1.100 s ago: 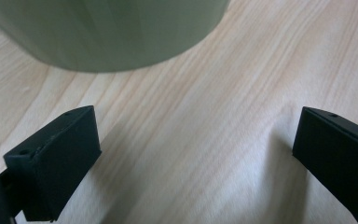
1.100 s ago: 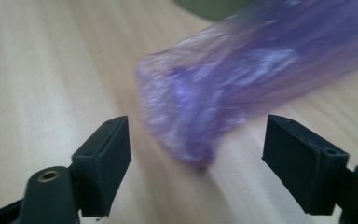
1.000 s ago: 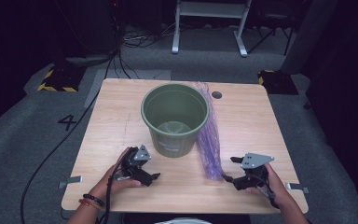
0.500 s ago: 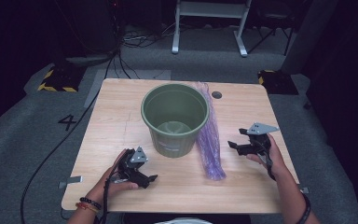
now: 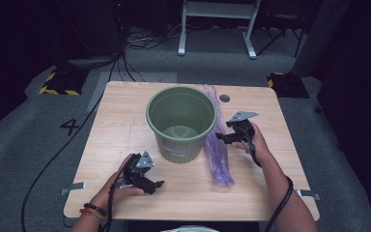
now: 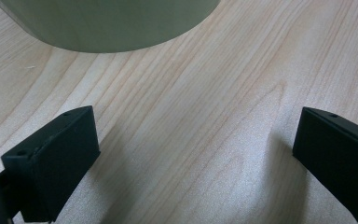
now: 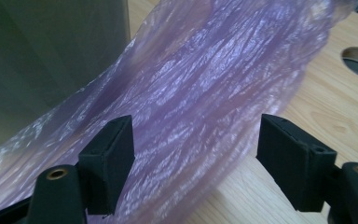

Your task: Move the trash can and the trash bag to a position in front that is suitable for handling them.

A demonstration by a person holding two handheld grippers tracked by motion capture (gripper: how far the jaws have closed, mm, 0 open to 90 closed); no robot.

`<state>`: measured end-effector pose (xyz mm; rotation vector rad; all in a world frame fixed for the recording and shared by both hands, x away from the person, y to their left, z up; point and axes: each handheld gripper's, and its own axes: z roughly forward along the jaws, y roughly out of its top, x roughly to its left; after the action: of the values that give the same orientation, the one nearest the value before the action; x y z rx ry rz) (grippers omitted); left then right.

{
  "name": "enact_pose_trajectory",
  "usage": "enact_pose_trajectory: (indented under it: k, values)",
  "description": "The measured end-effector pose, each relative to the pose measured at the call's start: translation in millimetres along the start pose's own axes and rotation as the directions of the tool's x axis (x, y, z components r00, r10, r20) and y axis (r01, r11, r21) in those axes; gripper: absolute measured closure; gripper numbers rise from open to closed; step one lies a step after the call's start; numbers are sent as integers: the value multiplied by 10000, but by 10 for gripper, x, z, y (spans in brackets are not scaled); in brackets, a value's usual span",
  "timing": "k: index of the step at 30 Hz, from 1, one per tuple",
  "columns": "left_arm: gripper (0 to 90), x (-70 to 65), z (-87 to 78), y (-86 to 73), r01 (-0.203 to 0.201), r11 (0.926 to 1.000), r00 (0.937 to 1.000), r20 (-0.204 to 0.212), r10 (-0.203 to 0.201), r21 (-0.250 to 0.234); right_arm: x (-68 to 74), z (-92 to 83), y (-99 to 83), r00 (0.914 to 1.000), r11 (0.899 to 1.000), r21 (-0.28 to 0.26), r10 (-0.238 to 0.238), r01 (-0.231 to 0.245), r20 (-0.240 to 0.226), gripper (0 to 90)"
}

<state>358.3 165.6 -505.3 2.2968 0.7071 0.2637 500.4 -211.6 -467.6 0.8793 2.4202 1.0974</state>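
The right tongs (image 5: 221,138), jaws wide and just narrowing, straddle the purple bag (image 7: 205,107) at the bucket's (image 5: 181,121) three o'clock, ready to pinch; the left tongs (image 5: 155,186) rest released on the tabletop (image 5: 116,125).

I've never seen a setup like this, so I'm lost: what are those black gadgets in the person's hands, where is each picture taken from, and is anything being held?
A person sits at a wooden table holding a hand-operated two-jaw gripper in each hand; there is no robot arm. One picture looks down from above. The other two come from small cameras riding on the grippers, looking along their black jaws. On the table stand a green bucket and, beside it, a long crumpled purple plastic bag. The left gripper rests open near the bucket, over bare wood. The right gripper is at the bag with jaws apart, having just been closing slightly; bag plastic lies between them, but nothing is gripped yet.
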Motion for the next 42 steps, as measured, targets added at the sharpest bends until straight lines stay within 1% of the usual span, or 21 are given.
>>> enact_pose_trajectory:
  k: [3,4,6,7,8,11,13,16,18,20,23,28,32,33,34,35,36,38,41,42]
  values:
    - [0,1,1,0,-25,10000,10000,32,25,-8,45,92,13,9997,9993,305,-214,217,-115,306]
    - [0,2,1,1,-55,10000,10000,57,55,-5,55,123,10,9997,9988,428,-215,221,-142,322]
    - [0,3,4,3,-114,9999,9999,111,114,-8,67,172,-4,9994,9971,691,-308,319,-176,380]
    - [0,3,5,5,-142,9999,9998,133,143,-5,66,190,-12,9994,9967,754,-290,305,-204,424]
    - [0,4,6,6,-161,9999,9998,145,161,-6,63,202,-21,9991,9961,820,-300,325,-304,510]
    - [0,4,7,7,-178,9998,9997,162,178,-11,57,230,-58,9986,9942,964,-461,486,-276,640]
    - [0,4,8,7,-195,9998,9996,180,195,-16,43,244,-83,9989,9943,983,-386,411,-274,700]
    - [0,4,8,7,-197,9998,9996,179,197,-16,24,241,-119,9992,9963,833,-177,208,-370,776]
    - [0,5,8,7,-200,9998,9996,180,200,-16,16,224,-140,9996,9968,794,-94,116,-273,824]
    - [0,3,9,8,-202,9998,9996,194,203,-17,7,195,-168,9999,9969,789,-31,40,-112,841]
    - [0,2,9,9,-214,9998,9996,207,214,-17,-11,122,-246,9996,9973,682,270,-272,42,844]
    - [0,1,9,11,-219,9998,9996,204,219,3,-21,-48,-404,9975,9964,581,599,-620,383,846]
    - [0,1,11,12,-223,9998,9995,217,223,0,-19,-177,-501,9945,9951,667,679,-733,797,838]
    - [0,1,11,12,-222,9998,9995,217,222,0,-15,-210,-525,9940,9948,684,692,-751,852,819]
    - [0,1,11,12,-222,9998,9995,217,222,0,-11,-244,-547,9929,9943,722,717,-787,947,768]
    - [0,1,11,12,-224,9997,9995,214,224,1,-13,-278,-568,9910,9935,775,739,-829,1116,689]
    - [0,1,11,12,-221,9998,9995,217,221,-1,-13,-318,-591,9904,9938,757,720,-813,1181,655]
    - [0,1,11,12,-225,9997,9995,216,225,3,2,-432,-631,9954,9984,429,321,-361,907,551]
    - [0,1,11,12,-225,9997,9995,216,225,2,24,-638,-661,9947,9996,277,-123,95,1016,461]
    - [0,0,11,12,-222,9998,9995,213,222,-1,28,-708,-676,9939,9998,143,-139,124,1094,450]
